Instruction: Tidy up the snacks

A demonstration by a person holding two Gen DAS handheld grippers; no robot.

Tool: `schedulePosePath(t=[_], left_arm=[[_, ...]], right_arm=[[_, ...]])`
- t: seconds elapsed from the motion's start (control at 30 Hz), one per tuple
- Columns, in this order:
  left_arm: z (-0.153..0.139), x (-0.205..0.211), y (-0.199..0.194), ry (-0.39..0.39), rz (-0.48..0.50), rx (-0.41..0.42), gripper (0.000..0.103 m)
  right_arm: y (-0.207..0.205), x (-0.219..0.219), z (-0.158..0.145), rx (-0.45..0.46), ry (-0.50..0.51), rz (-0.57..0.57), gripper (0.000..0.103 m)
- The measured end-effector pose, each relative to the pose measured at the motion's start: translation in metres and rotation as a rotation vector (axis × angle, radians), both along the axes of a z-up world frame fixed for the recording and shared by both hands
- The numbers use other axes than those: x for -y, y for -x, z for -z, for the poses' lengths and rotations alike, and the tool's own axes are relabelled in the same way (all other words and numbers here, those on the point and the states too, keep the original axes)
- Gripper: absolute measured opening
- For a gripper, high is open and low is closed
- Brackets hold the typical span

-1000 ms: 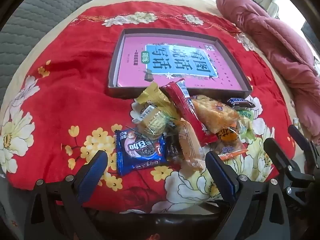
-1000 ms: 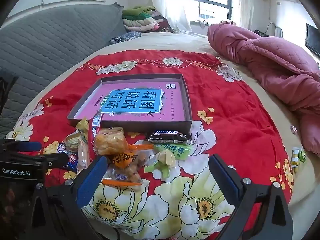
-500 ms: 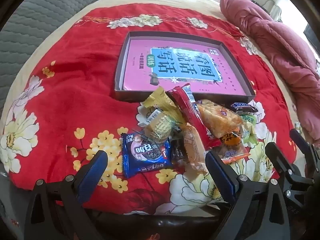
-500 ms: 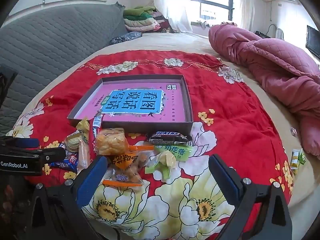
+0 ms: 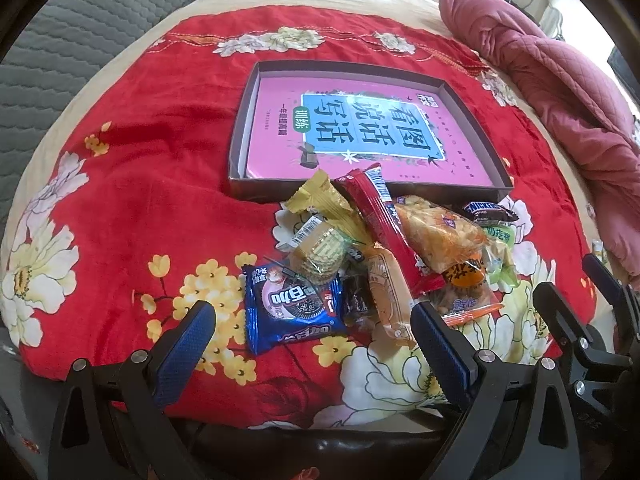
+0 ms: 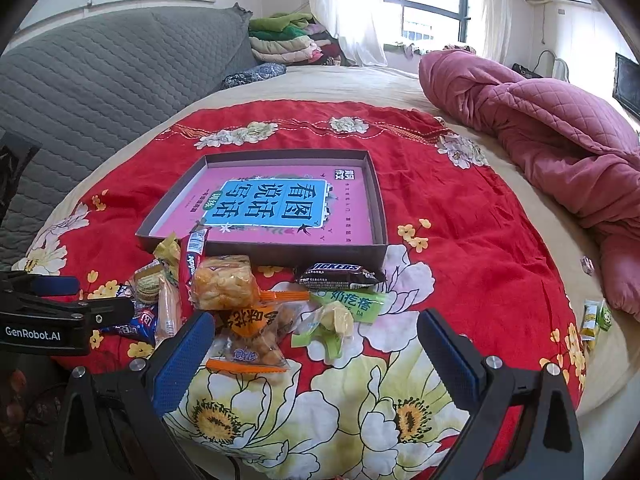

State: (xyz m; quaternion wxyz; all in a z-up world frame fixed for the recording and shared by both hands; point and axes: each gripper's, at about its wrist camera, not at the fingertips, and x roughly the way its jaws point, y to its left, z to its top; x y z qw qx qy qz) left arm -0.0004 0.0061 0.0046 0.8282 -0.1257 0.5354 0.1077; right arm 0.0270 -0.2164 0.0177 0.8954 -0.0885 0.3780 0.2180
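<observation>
A pile of wrapped snacks lies on the red flowered cloth [image 5: 132, 184] just in front of a shallow dark box [image 5: 240, 136] lined with a pink and blue sheet. The blue cookie packet [image 5: 292, 308] sits nearest, framed by my open left gripper [image 5: 312, 328], which holds nothing. A long red packet [image 5: 380, 224], a yellow puffed-snack bag [image 5: 436, 232] and a Snickers bar [image 6: 340, 273] lie further in. My right gripper [image 6: 316, 340] stands open and empty over the orange-trimmed bag [image 6: 250, 340] and green packet [image 6: 352, 304].
A rumpled pink quilt [image 6: 552, 140] fills the right side of the bed. Grey quilted upholstery [image 6: 100, 80] rises at the left. Two small packets [image 6: 596, 318] lie near the bed's right edge. The box [image 6: 376, 200] holds only its printed sheet.
The left wrist view has shifted, so the box and snack pile now sit a little lower and to the right in it. Both grippers stay open. No snack has moved.
</observation>
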Motion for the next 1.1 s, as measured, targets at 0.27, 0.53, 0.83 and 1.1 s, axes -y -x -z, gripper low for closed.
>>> schedulePosePath(t=[0.27,0.53,0.83,1.1], left_arm=[[0.0015,0.0001,0.0007,-0.001,0.0,-0.003,0.098],[0.0026,0.0007,-0.0001,-0.003,-0.002,-0.007,0.098],[0.0024,0.0001,0.0001,-0.001,-0.004,-0.009,0.098],[0.0023,-0.0052,0.0026,0.0,-0.012,-0.013,0.098]], right_arm=[[0.0005,-0.001,-0.0011,0.01,0.008,-0.004,0.102],[0.001,-0.0027,-0.0001,0.01,0.013,-0.004,0.102],[0.001,-0.0021,0.0,0.009,0.012,-0.004,0.102],[0.0008,-0.0019,-0.0001,0.01,0.011,-0.004,0.102]])
